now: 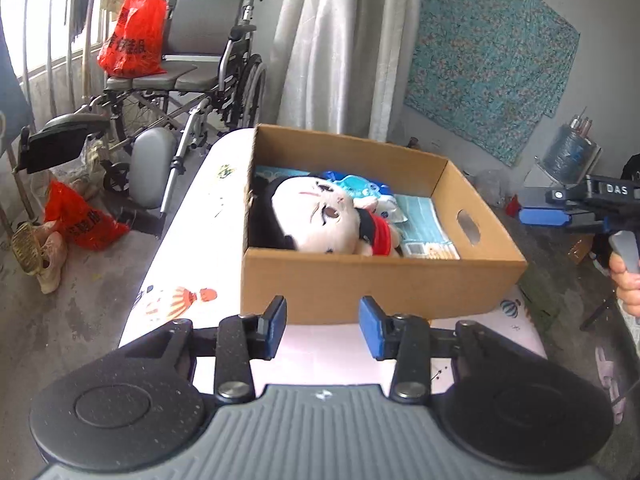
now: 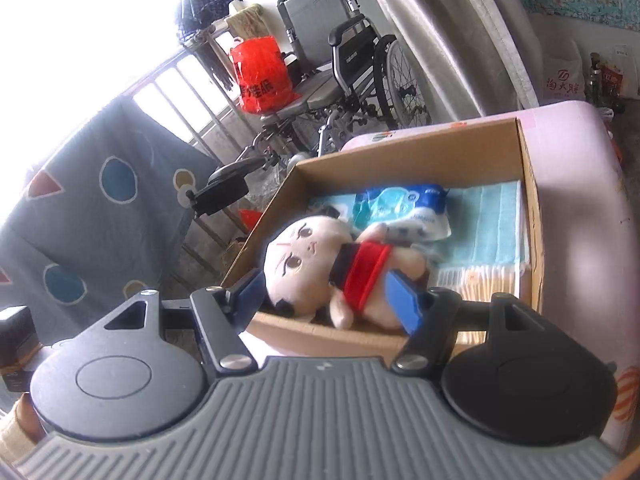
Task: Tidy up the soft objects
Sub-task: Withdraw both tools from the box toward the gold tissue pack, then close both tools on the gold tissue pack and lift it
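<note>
A brown cardboard box [image 1: 360, 280] [image 2: 530, 208] stands on a pink table [image 1: 180, 240] [image 2: 576, 200]. Inside lies a plush doll [image 1: 320, 220] [image 2: 304, 264] with a white face, black hair and a red sash. Beside it are a blue tissue pack [image 1: 352, 186] [image 2: 400, 204] and a folded teal towel [image 1: 420, 216] [image 2: 488, 220]. My left gripper [image 1: 322, 312] hangs open and empty before the box's near wall. My right gripper [image 2: 326, 298] [image 1: 532, 205] is open over the near rim. The doll shows between its fingers, and the pads do not press it.
A wheelchair [image 1: 200, 60] [image 2: 352, 60] carrying a red bag [image 1: 134, 36] stands beyond the table by a curtain [image 1: 340, 40]. Another red bag [image 1: 80, 220] and shoes [image 1: 44, 256] lie on the floor at left. A person's hand [image 1: 628, 280] holds the right gripper's handle.
</note>
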Demonstrator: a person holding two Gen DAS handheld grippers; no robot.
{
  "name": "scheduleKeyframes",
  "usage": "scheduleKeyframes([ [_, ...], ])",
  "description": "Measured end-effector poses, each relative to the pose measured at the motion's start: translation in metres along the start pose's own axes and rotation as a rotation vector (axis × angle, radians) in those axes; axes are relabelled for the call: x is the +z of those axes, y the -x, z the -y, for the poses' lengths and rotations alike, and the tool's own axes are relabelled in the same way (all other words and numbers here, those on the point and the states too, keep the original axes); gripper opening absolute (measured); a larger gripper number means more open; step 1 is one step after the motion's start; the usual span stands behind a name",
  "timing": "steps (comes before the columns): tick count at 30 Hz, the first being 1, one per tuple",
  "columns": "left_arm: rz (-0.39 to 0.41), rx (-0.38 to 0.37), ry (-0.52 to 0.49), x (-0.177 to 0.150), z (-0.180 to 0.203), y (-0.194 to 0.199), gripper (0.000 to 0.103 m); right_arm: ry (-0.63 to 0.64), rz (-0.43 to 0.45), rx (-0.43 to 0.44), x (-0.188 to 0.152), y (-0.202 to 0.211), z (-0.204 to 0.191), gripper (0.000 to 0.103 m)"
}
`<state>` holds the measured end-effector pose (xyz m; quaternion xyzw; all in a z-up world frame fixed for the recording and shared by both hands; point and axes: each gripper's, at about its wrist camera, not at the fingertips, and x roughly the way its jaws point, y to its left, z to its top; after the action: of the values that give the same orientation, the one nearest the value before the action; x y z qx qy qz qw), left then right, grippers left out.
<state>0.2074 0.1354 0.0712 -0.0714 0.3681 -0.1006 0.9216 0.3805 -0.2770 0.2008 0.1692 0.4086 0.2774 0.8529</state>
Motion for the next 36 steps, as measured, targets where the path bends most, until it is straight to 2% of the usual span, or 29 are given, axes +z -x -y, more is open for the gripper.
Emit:
scheduleKeyframes([
  [2, -0.014, 0.046, 0.025, -0.028, -0.014, 0.006, 0.041, 0.013, -0.049, 0.016, -0.032, 0.001, -0.009, 0.067],
  [4, -0.028, 0.059, 0.046, -0.053, -0.021, 0.012, 0.041, 0.028, -0.096, 0.013, -0.064, 0.000, -0.018, 0.067],
  [6, -0.051, -0.010, 0.089, -0.074, -0.021, 0.015, 0.043, 0.025, -0.137, 0.007, -0.089, 0.000, -0.019, 0.067],
  [9, -0.102, -0.140, 0.089, -0.103, -0.003, 0.005, 0.049, -0.040, -0.168, -0.023, -0.127, 0.003, -0.013, 0.067],
  [12, -0.170, -0.230, -0.036, -0.127, 0.030, -0.014, 0.055, -0.116, -0.195, -0.047, -0.155, 0.006, 0.000, 0.067],
  [16, -0.206, -0.261, -0.231, -0.147, 0.067, -0.032, 0.058, -0.155, -0.251, -0.070, -0.186, 0.007, 0.013, 0.067],
  [21, -0.241, -0.283, -0.231, -0.160, 0.079, -0.054, 0.056, -0.221, -0.268, -0.043, -0.204, 0.002, 0.029, 0.068],
  [25, -0.243, -0.304, -0.259, -0.157, 0.090, -0.066, 0.055, -0.251, -0.297, -0.065, -0.211, -0.015, 0.038, 0.068],
  [27, -0.258, -0.309, -0.268, -0.155, 0.097, -0.075, 0.045, -0.269, -0.292, -0.038, -0.215, -0.018, 0.042, 0.068],
  [28, -0.262, -0.311, -0.271, -0.156, 0.099, -0.079, 0.041, -0.275, -0.288, -0.028, -0.217, -0.018, 0.044, 0.066],
  [29, -0.267, -0.317, -0.273, -0.157, 0.101, -0.083, 0.035, -0.283, -0.282, -0.023, -0.218, -0.017, 0.045, 0.059],
  [30, -0.249, -0.326, -0.272, -0.157, 0.103, -0.085, 0.033, -0.295, -0.287, -0.024, -0.218, -0.018, 0.048, 0.053],
  [32, -0.241, -0.299, -0.282, -0.155, 0.108, -0.085, 0.031, -0.281, -0.280, -0.042, -0.219, -0.016, 0.047, 0.044],
  [34, -0.220, -0.286, -0.326, -0.152, 0.113, -0.081, 0.031, -0.228, -0.284, -0.047, -0.216, -0.014, 0.041, 0.043],
  [36, -0.197, -0.277, -0.356, -0.147, 0.116, -0.072, 0.031, -0.245, -0.261, -0.034, -0.212, -0.009, 0.039, 0.043],
])
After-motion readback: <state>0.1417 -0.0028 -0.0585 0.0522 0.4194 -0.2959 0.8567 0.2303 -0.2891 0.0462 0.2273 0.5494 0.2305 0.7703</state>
